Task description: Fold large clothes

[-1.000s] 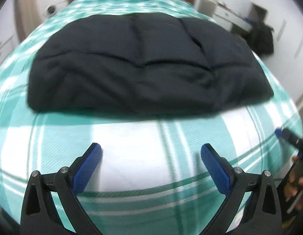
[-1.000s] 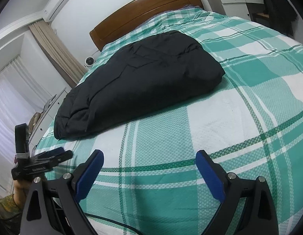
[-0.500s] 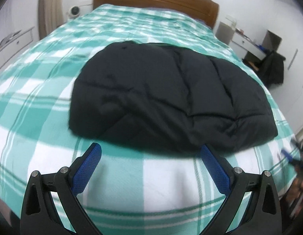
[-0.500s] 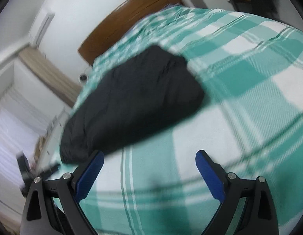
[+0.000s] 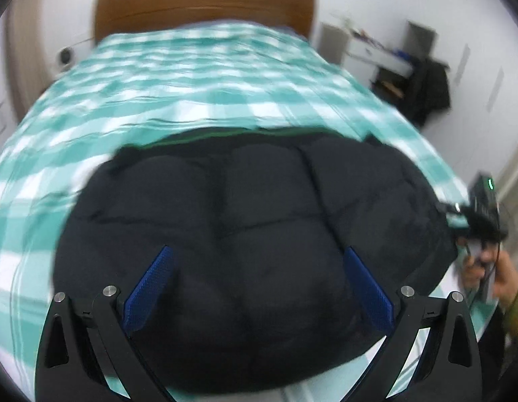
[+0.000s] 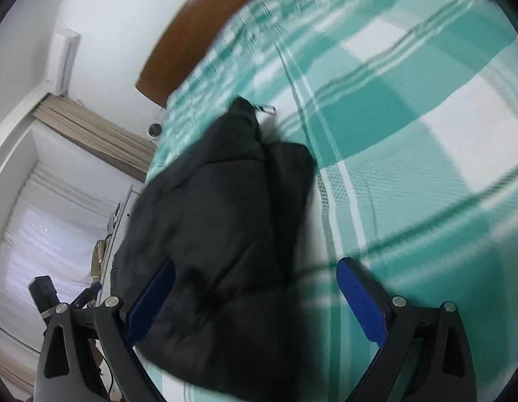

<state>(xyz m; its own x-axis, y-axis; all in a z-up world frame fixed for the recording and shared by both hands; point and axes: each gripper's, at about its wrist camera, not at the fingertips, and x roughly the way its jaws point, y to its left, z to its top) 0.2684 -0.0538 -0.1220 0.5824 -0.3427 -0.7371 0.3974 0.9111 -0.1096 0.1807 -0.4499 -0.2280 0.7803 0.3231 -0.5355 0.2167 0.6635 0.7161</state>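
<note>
black quilted jacket [image 5: 259, 234] | folded, puffy | flat on bed

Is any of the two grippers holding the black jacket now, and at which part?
Nothing is held. The left gripper and right gripper are both open above the black jacket, not closed on it.

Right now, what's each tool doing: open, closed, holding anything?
Left tool: open, empty, over the black jacket.
Right tool: open, empty, at the jacket's end.
</note>
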